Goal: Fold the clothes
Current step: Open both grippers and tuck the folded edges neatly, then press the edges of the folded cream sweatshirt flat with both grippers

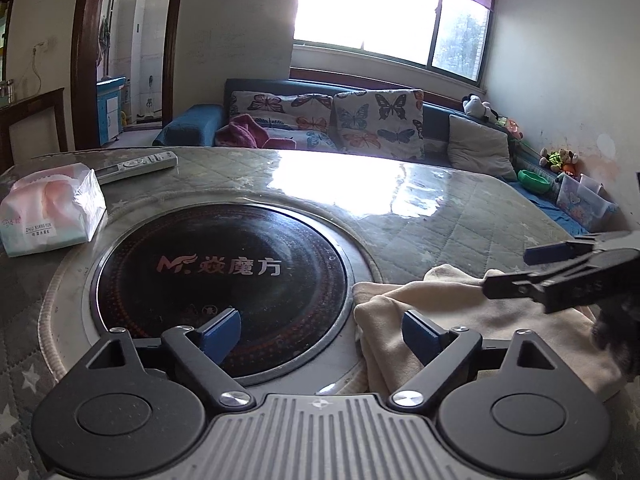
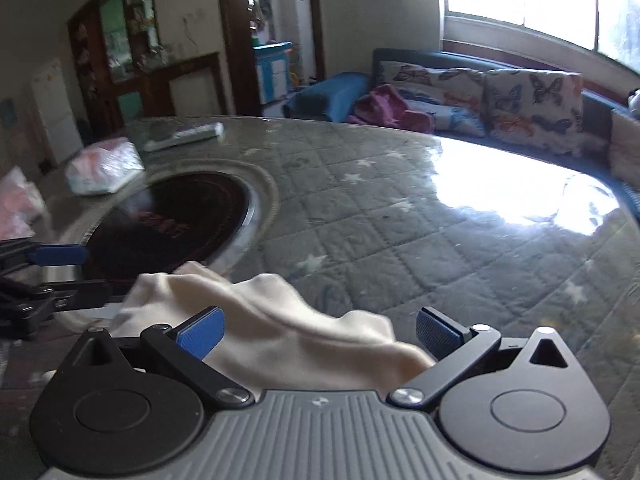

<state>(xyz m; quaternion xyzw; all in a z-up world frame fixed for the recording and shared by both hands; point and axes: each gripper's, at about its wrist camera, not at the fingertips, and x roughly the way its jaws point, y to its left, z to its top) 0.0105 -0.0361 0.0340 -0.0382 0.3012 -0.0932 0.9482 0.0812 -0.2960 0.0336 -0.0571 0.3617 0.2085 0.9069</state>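
A cream garment (image 1: 472,316) lies bunched on the round table's quilted cover, at the right edge of the black heater disc (image 1: 224,280). My left gripper (image 1: 322,334) is open and empty, its right finger over the cloth's left edge. My right gripper (image 2: 318,334) is open, with the cream garment (image 2: 288,332) lying between its fingers, not pinched. The right gripper also shows in the left wrist view (image 1: 520,268), above the cloth. The left gripper shows at the left edge of the right wrist view (image 2: 76,276).
A tissue pack (image 1: 52,212) and a remote control (image 1: 136,166) lie at the table's far left. The glossy quilted table (image 2: 400,220) stretches ahead. A blue sofa with butterfly cushions (image 1: 376,124) stands behind the table under the window.
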